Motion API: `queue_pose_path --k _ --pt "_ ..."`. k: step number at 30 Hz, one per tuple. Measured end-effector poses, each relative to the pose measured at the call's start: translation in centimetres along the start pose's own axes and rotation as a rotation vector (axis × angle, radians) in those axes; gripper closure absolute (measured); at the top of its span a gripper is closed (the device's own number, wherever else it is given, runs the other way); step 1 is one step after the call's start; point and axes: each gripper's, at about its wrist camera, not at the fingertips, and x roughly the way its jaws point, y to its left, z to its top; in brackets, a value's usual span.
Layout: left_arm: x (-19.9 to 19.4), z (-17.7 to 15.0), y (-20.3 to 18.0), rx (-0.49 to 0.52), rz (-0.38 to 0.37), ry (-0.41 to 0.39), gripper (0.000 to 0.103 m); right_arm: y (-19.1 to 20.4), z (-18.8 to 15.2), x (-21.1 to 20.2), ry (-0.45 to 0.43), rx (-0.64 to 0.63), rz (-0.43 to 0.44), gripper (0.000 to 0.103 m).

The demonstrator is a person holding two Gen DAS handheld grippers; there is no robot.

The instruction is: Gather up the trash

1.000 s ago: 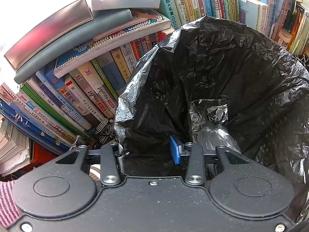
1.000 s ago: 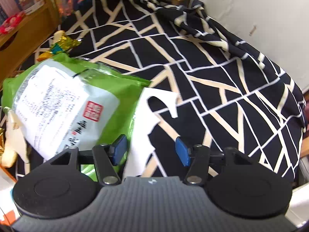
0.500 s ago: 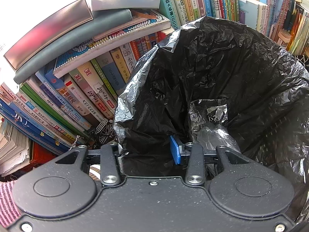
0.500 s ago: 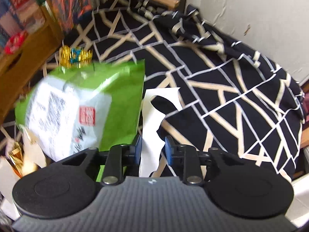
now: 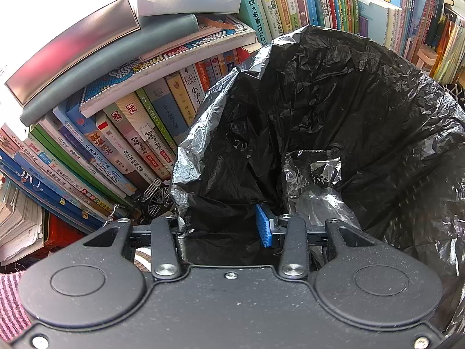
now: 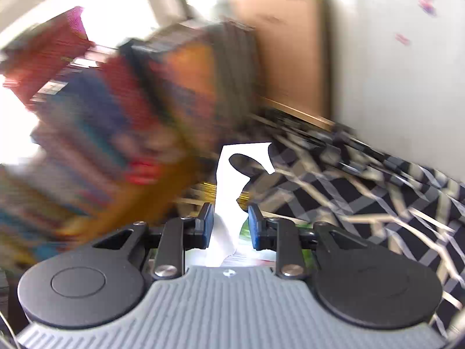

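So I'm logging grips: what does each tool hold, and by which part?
Left tool: black trash bag, by its near rim. Right tool: white paper scrap, by its lower end.

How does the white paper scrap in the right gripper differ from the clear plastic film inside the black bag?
The white paper scrap is opaque and stands upright between the right gripper's pads; the clear plastic film is see-through, crinkled, and lies loose inside the black bag. Both are thin trash.
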Motion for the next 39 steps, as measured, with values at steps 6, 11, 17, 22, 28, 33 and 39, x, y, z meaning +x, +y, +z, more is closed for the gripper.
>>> queue_pose_path --k 6,11,17,22,28,33,39 --pt "0.0 0.0 -0.1 -0.001 -0.003 0.0 0.066 7.3 -1.1 -4.2 -0.04 -0.133 0.394 0.072" --pt "-0.1 0.0 0.0 -0.004 -0.01 -0.002 0.066 12.8 -3.5 -6.6 0.036 -0.226 0.653 0.072" --pt "-0.2 -0.1 0.1 -0.005 -0.016 -0.002 0.066 17.9 -7.6 -8.3 0.125 -0.374 0.781 0.072" --pt "-0.2 -0.1 0.1 -0.005 -0.017 -0.003 0.066 19.6 -10.8 -7.7 0.186 -0.469 0.752 0.071" --pt "-0.2 -0.2 0.1 -0.005 -0.017 -0.002 0.066 19.7 -12.1 -7.4 0.206 -0.518 0.727 0.067" --pt "-0.2 -0.2 0.1 -0.005 -0.017 -0.003 0.066 19.9 -12.1 -7.4 0.201 -0.525 0.728 0.047" --pt "-0.2 -0.2 0.1 -0.005 -0.018 -0.002 0.066 19.6 -11.2 -7.6 0.171 -0.497 0.727 0.04"
